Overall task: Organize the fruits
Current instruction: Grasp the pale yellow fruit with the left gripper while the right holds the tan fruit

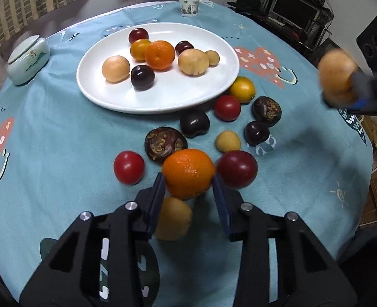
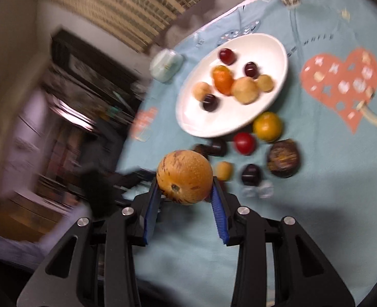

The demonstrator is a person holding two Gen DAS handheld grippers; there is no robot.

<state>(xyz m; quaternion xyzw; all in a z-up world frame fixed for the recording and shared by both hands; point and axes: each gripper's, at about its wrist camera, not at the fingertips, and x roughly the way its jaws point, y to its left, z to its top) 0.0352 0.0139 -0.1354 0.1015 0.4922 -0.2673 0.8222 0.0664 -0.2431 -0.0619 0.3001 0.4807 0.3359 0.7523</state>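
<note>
Teal cloth with heart prints covers the bench (image 1: 60, 138); curtains and dark shelving sit behind. White plate (image 1: 160, 99) at far centre holds eight fruits — tan, orange and dark red ones. Paper cup (image 1: 189, 4) stands beyond it, pale lidded jar (image 1: 27, 61) to its left. More fruit lies loose on the cloth near the plate's right rim.

Left hand-held gripper (image 1: 189, 179) is clenched on an orange (image 1: 188, 172), blue pads pressing both sides, low over the cloth. A red plum (image 1: 237, 168) lies just to the right, a red tomato (image 1: 128, 167) to the left, a yellow fruit (image 1: 173, 218) nearer, beneath the fingers.

Right hand-held gripper (image 2: 185, 186) grasps a speckled tan-orange fruit (image 2: 184, 176), lifted clear of the cloth — that view is motion-blurred. From the left wrist it shows at the right edge (image 1: 338, 79).
</note>
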